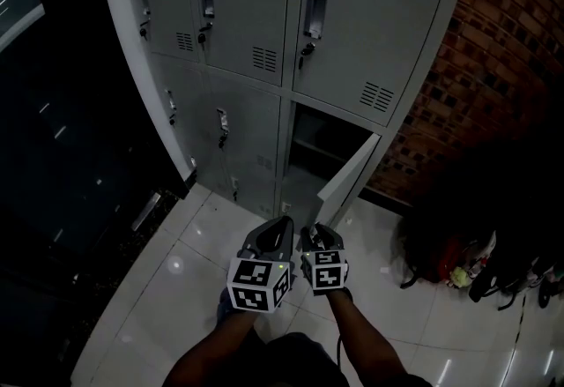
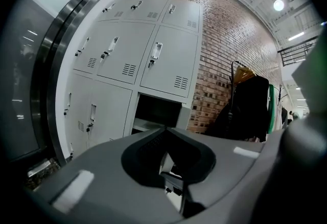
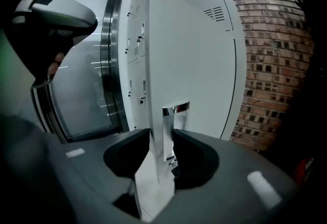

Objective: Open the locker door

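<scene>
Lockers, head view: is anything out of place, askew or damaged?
Only one thing differs: a locker door in the right column stands swung open, its edge clamped in the right gripper. That fits the task, so it is no fault. The other doors sit shut and flush; no damage shows.

Ahead of the fingers [image 1: 275, 234] and above them stands a bank of closed grey lockers [image 1: 242, 6], each with vent slots and a recessed metal handle. A red brick wall [image 1: 498, 50] runs to the right of the fingers. Near its foot, bags [image 1: 445, 257] lie in a dark heap on the floor, and a dark jacket [image 2: 253, 103] hangs on a coat stand. Left of the fingers is a dark glass wall [image 1: 62, 147] in a curved metal frame. Glossy white floor tiles [image 1: 167, 284] lie beneath the fingers.
</scene>
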The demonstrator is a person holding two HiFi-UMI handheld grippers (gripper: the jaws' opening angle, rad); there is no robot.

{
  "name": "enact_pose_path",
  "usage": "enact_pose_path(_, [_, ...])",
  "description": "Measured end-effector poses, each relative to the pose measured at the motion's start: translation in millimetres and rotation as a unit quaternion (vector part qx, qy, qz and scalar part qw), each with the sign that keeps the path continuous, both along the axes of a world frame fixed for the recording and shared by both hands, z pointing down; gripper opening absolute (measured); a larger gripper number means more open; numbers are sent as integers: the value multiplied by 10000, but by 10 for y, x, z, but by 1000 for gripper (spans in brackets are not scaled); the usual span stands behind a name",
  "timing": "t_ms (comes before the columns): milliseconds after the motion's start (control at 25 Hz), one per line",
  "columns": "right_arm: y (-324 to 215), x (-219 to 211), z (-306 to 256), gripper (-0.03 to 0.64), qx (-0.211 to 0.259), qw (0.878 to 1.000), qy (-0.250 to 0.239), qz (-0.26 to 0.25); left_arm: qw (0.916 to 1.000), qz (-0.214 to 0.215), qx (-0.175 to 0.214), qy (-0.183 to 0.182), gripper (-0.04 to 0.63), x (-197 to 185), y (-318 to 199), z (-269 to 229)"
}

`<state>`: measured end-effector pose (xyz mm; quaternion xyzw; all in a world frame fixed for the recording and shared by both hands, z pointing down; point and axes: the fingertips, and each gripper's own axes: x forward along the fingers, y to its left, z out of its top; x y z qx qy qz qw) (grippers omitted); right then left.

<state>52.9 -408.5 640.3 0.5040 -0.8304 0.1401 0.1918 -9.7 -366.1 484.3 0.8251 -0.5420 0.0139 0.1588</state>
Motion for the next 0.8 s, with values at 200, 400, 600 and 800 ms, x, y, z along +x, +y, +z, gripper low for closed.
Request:
enact_pose_path(200, [77,64,-47,137,-89,9999,122,-81,10000,-77,1,15,5,45,146,-82])
enact_pose_path(400, [203,175,-154,156,-194,9997,108,76,9999,-145,-64,-10,5,34,277,-181])
enact_pose_path(600, [330,242,-312,179,-146,9997,206,-1,9996,-237,-120,10,5,37,394,-299])
enact_pose_path(800, [457,277,-461,179,-93,9998,144,-71,9996,-261,-108,-5,5,113,523,-409])
